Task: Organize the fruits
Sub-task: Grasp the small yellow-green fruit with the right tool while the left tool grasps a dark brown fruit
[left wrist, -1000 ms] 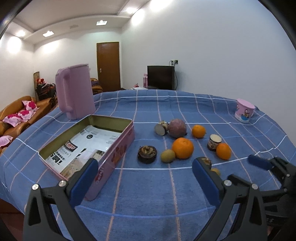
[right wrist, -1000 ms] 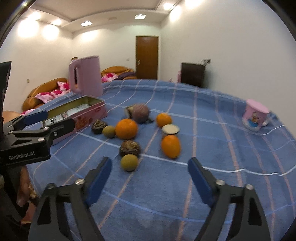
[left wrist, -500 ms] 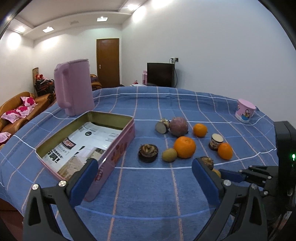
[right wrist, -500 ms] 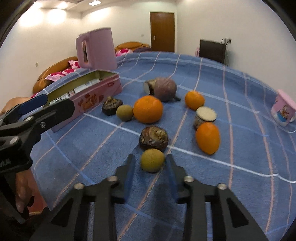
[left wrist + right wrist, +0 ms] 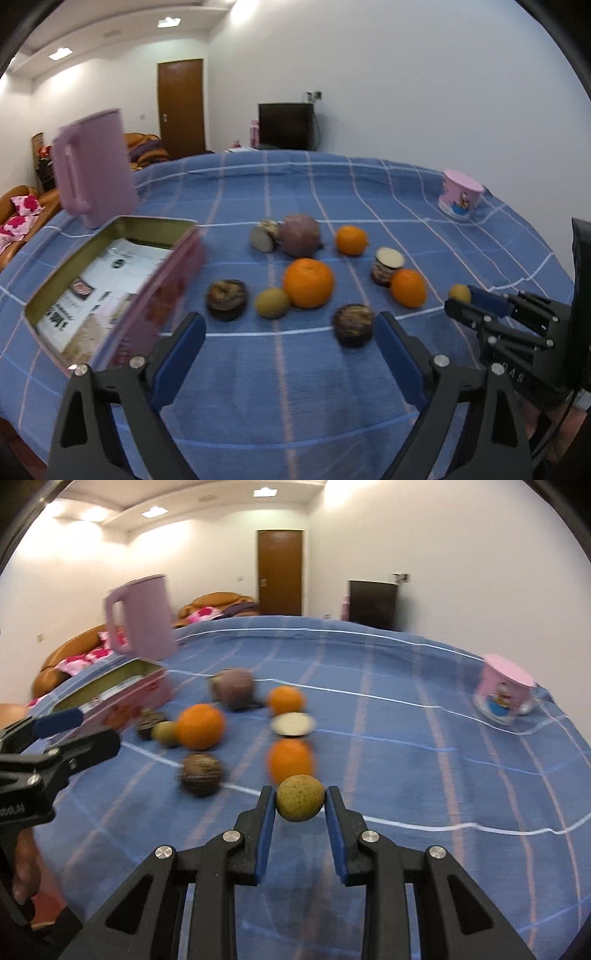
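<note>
- My right gripper [image 5: 300,800] pinches a small yellow-green fruit [image 5: 300,798] between its blue pads, clear of the cloth.
- My left gripper [image 5: 290,345] stands wide with its jaws closing, nothing between them.
- Ahead of both fingers, oranges and dark fruits lie scattered on the blue checked tablecloth [image 5: 280,387].
- Left of the fingers sits an open pink tin [image 5: 159,280], a pink jug [image 5: 94,173] behind it; white walls and a brown door [image 5: 280,572] beyond.

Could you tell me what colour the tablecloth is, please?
Blue tablecloth with thin white and pink grid lines; clearest in the left wrist view.
</note>
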